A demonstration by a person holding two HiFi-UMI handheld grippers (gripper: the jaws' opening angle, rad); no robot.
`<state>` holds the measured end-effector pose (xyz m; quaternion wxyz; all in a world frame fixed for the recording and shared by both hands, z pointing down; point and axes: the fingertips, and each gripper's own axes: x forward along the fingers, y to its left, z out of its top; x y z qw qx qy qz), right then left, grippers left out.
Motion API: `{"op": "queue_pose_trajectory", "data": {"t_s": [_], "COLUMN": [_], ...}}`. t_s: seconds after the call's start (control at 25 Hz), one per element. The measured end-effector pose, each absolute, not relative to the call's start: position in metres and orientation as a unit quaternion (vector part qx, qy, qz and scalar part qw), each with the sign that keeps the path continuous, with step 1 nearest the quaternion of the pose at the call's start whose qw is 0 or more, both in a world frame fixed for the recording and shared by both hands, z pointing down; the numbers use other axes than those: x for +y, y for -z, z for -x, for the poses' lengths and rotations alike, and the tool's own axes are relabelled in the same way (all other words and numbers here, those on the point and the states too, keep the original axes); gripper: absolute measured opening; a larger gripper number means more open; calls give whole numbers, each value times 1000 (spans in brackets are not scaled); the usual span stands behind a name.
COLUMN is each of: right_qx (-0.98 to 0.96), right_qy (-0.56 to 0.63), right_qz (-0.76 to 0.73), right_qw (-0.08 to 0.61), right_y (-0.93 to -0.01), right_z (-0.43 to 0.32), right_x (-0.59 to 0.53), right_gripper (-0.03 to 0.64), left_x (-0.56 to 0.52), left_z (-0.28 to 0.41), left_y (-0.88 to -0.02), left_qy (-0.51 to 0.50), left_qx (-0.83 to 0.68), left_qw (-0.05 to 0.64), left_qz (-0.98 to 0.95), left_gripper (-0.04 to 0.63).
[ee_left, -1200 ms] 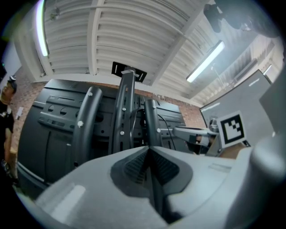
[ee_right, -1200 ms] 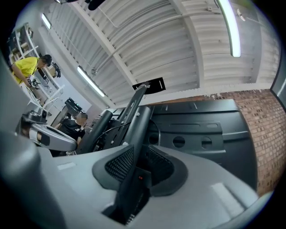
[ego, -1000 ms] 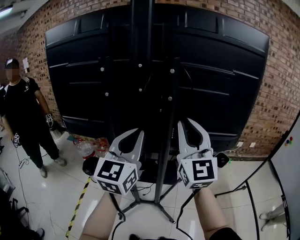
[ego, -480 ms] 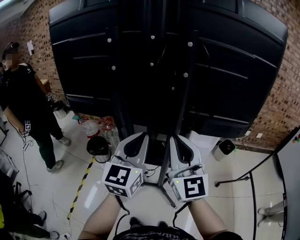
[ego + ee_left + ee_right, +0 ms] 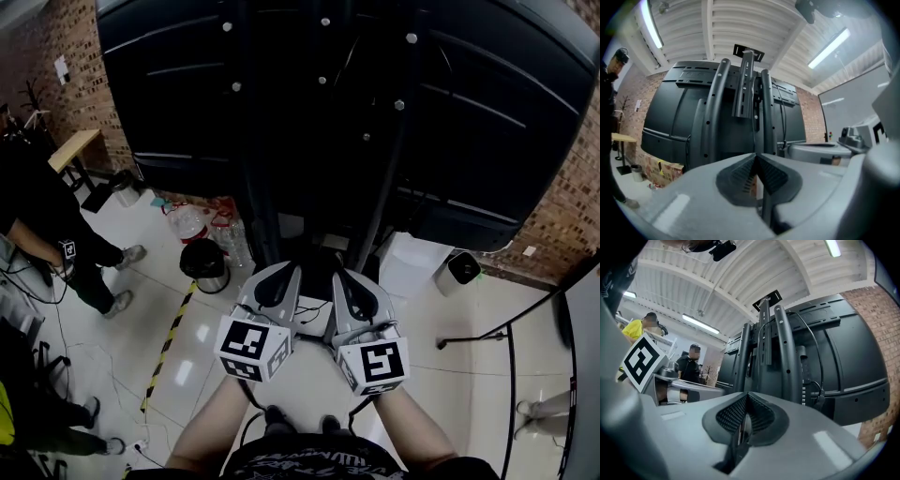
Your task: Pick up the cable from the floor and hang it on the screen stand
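Thin dark cable [image 5: 307,309], judged to be the task's, lies slack on the pale floor [image 5: 187,361] at the foot of the screen stand [image 5: 370,220], just beyond and between the two grippers and touched by neither. It will likely handle as light, limp and prone to trail, so a pinch on a free mid-run stretch, clear of the stand's legs, seems best. Left gripper [image 5: 281,269] and right gripper [image 5: 349,275]: fingers clenched together on nothing, the right's having just closed.
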<state>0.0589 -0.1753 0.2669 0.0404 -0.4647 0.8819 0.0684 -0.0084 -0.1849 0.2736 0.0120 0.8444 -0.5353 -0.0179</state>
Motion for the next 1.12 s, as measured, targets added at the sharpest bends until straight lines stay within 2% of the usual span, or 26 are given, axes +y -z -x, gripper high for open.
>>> {"op": "queue_pose_trajectory", "data": {"t_s": [0.48, 1.12], "right_qx": [887, 894], "right_qy": [-57, -48], "right_qz": [458, 445], "right_qw": [-3, -21], "right_y": [-288, -294], "right_z": [-55, -40], "right_x": [-175, -172], "right_gripper": [8, 7], "left_x": [-176, -170], "left_z": [10, 15], "left_y": [-288, -295], "left_qy": [18, 14], "left_qx": [-533, -533], "left_qw": [32, 41], "left_qz": [-845, -845], "left_gripper": [5, 5]}}
